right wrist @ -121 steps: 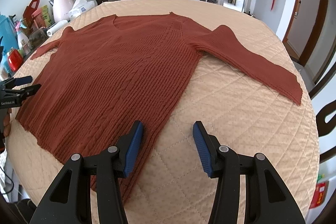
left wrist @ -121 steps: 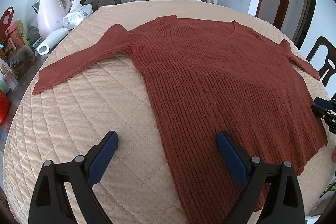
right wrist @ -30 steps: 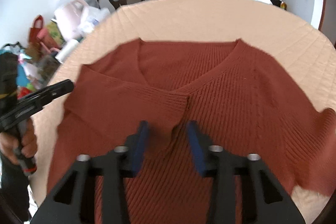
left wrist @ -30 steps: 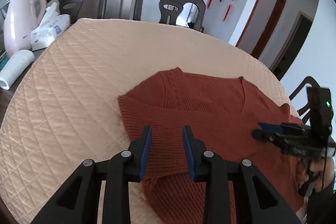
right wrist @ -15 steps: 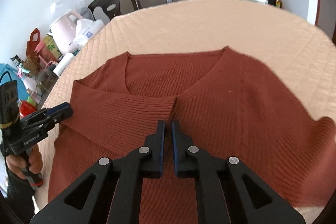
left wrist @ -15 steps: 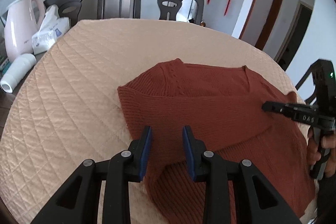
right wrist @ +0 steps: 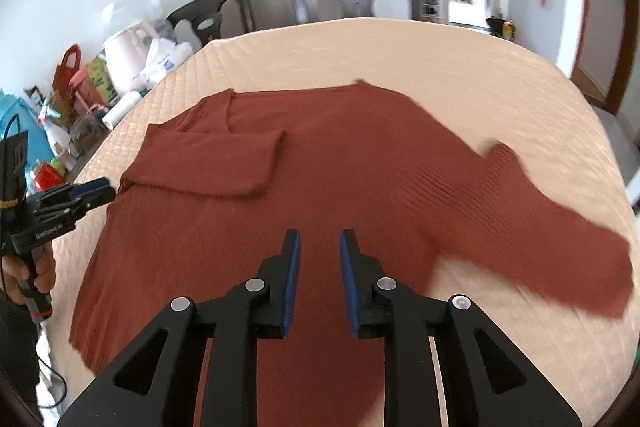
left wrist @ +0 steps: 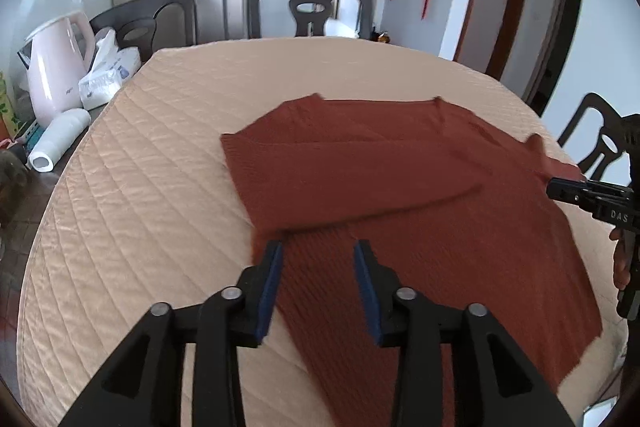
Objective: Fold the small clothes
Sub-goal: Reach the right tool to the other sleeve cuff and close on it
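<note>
Sweater (left wrist: 400,195), rust-red and ribbed, is lying flat on the quilted table cover (left wrist: 140,227), and in the left wrist view one sleeve (left wrist: 340,179) is already resting folded across the chest. The body below it is lying unfolded, so the job looks to be in its early part. The left gripper (left wrist: 318,281) is pointing steeply down over the near edge of the knit; its jaws have just been opening and are standing partly apart with nothing pinched between them, only fabric lying beneath. At the right edge of this view the right gripper (left wrist: 560,189) is hovering by the far shoulder.

In the right wrist view the folded sleeve (right wrist: 208,163) is sitting neatly on the left side of the garment, while the other sleeve (right wrist: 560,235) is sprawling outward onto the cover, not yet folded. That sleeve and the fold of the body are what remain, by my reading. The right gripper (right wrist: 319,287) is angling down over the middle of the sweater, its jaws having just been opening to a narrow gap and gripping nothing. The left gripper (right wrist: 100,189) is showing at the left edge, held in a hand (right wrist: 32,277).
</note>
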A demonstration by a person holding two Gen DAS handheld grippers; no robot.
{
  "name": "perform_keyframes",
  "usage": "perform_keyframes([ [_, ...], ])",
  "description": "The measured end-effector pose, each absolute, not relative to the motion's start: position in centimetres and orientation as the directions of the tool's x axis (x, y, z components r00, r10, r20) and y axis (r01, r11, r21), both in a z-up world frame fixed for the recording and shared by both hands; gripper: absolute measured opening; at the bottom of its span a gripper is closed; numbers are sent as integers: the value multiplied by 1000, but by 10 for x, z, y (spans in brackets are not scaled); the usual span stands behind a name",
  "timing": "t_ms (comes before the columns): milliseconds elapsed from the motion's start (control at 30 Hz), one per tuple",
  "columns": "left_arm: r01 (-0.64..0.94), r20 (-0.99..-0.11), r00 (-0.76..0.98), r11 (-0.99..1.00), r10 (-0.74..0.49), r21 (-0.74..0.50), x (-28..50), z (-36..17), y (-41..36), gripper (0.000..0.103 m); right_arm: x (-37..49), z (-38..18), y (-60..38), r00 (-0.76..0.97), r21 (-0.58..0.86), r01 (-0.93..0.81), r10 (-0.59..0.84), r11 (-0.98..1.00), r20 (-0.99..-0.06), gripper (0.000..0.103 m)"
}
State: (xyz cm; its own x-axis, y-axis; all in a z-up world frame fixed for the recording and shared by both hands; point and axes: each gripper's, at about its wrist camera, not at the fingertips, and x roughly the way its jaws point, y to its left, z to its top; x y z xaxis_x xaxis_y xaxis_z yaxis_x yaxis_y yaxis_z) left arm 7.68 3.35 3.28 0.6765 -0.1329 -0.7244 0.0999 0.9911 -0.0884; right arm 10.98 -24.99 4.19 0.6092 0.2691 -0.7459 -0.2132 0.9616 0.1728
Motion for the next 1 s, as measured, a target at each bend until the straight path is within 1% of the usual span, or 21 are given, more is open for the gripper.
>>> perform_keyframes([
  [33,114,-719,680,989,-144,-90,71,35,28,45,105,43,-258,615,178,-196,262,964,-743,24],
  [67,125,-714,682,987,-158,-98,67,37,24,46,98,44,-268,623,184,-174,253,967,-740,35],
  [133,138,-705,686,983,-183,-121,64,40,17,52,89,45,-287,637,206,-128,239,970,-733,47],
  [367,164,-708,679,980,-194,-111,75,35,-6,53,75,31,-349,636,290,88,170,953,-753,47],
  [433,154,-719,673,984,-174,-94,80,30,-7,53,75,29,-365,642,320,145,156,936,-750,47],
  [567,136,-744,647,986,-165,-101,84,16,-4,53,74,22,-394,651,369,252,126,894,-749,47],
  [633,130,-754,637,986,-160,-100,84,10,-3,53,77,20,-406,670,434,270,156,859,-725,47],
  [767,130,-754,637,987,-157,-96,81,5,-5,53,90,20,-410,680,446,322,124,835,-722,47],
  [933,129,-753,635,985,-170,-113,82,4,-2,54,101,18,-423,712,502,368,110,782,-693,47],
  [967,129,-753,635,985,-172,-115,82,4,-2,54,95,16,-431,719,511,372,108,775,-687,41],
  [1000,129,-753,635,985,-173,-117,82,4,-2,54,97,16,-431,722,510,375,102,774,-684,33],
])
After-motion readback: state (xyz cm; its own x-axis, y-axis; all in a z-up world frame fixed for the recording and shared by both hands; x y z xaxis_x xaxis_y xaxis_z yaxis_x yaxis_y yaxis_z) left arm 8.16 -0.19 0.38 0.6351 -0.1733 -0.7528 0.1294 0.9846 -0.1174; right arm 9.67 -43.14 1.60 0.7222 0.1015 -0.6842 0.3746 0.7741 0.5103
